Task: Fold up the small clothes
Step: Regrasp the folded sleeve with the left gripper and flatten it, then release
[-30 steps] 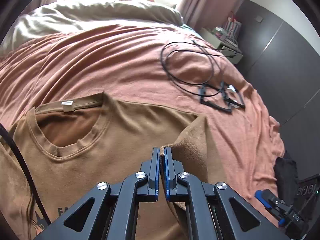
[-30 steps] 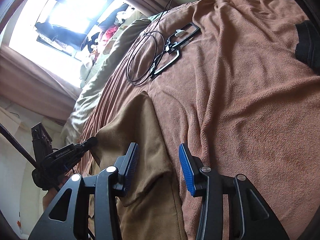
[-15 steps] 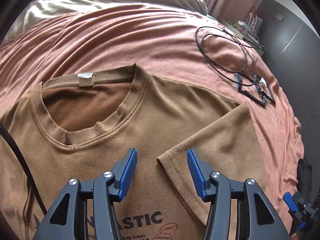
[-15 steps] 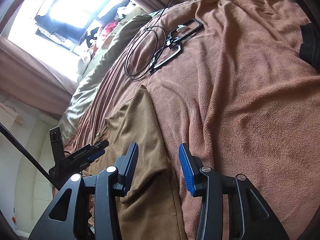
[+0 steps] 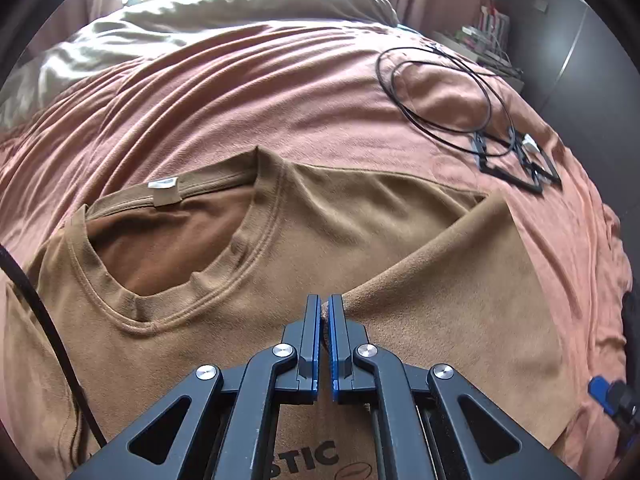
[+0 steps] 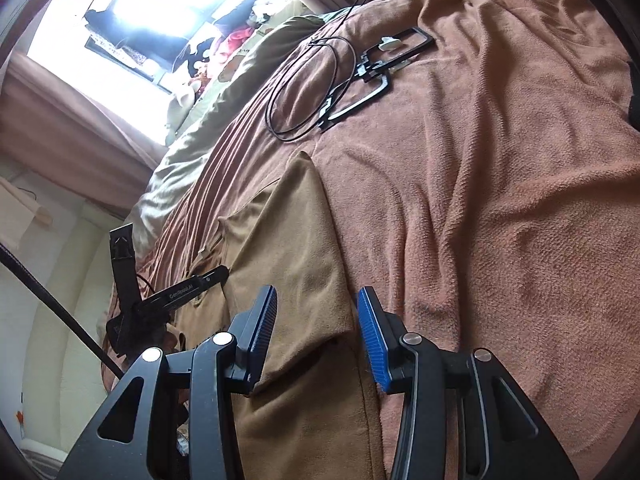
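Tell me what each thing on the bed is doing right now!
T-shirt: spread front-up on the blanket, one sleeve folded in over the chest.
Sleeve: its corner is pinched.
Left gripper: shut on the sleeve.
Right gripper: open, hovering over the shirt's folded side.
Black cable: coiled loosely, lying untouched.
Blanket: wrinkled, covering the bed.
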Tool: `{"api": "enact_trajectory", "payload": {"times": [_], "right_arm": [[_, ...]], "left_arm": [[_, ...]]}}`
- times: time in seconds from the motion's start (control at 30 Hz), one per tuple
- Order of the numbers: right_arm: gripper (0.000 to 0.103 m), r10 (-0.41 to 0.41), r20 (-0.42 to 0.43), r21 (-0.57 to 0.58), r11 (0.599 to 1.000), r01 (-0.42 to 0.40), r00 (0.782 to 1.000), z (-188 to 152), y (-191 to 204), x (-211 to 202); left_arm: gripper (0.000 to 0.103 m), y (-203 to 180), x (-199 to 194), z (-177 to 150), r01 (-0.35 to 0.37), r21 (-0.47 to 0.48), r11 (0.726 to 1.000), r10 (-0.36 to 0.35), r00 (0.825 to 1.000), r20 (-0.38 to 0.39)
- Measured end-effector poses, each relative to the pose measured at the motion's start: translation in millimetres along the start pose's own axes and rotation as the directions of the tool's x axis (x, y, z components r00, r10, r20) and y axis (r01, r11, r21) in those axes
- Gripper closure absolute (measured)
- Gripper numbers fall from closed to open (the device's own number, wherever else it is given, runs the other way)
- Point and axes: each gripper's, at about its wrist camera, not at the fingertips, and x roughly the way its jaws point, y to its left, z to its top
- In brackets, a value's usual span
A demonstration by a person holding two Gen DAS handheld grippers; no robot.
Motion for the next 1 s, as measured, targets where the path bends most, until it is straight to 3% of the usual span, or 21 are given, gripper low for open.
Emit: {"api": "enact_trajectory", "payload": {"times": [0.2, 0.4, 0.5, 0.63, 0.77, 0.87, 1.0], "right_arm": [[0.063, -0.014, -0.028, -0.012, 1.0, 0.014, 1.0, -1.3, -1.6, 11.4], [0.064, -0.155, -0.093, -0.061, 0.987, 0.15, 0.984, -4.8, -3.6, 26.9], [0.075, -0.228, -0.099, -0.103, 0.971, 0.218, 0.969, -5.3, 0.5, 27.3], [0.077, -0.261, -0.117, -0.122, 0.961, 0.247, 0.958, -5.1, 3.8, 25.3], [0.077, -0.24, -0.105, -0.096, 0.968, 0.23, 0.965, -0.8, 8.1, 12.5], [0.077, -0.161, -0.062, -0.077, 0.985, 0.156, 0.985, 2.5, 11.2, -1.0], [0.077, -0.074, -0.046, -0.068, 0.995, 0.071, 0.996, -1.0, 12.0, -4.2]], "left_arm": [[0.099, -2.5, 5.3, 3.4, -0.03, 0.008, 1.0, 0.03, 1.0, -0.002], [0.099, 0.8, 11.2, 4.7, -0.025, -0.015, 1.0, 0.024, 0.999, -0.032], [0.099, 1.9, 7.4, 1.4, -0.011, -0.03, 0.999, 0.01, 0.999, -0.043], [0.097, 1.9, -2.7, -10.3, 0.014, -0.04, 0.999, -0.017, 0.998, -0.064], [0.097, -1.2, -19.0, -26.6, 0.043, -0.048, 0.998, -0.046, 0.997, -0.063], [0.097, -8.5, -30.9, -39.0, 0.08, -0.046, 0.996, -0.082, 0.995, -0.058], [0.097, -26.8, -44.5, -54.4, 0.143, -0.031, 0.989, -0.144, 0.988, -0.054]]}}
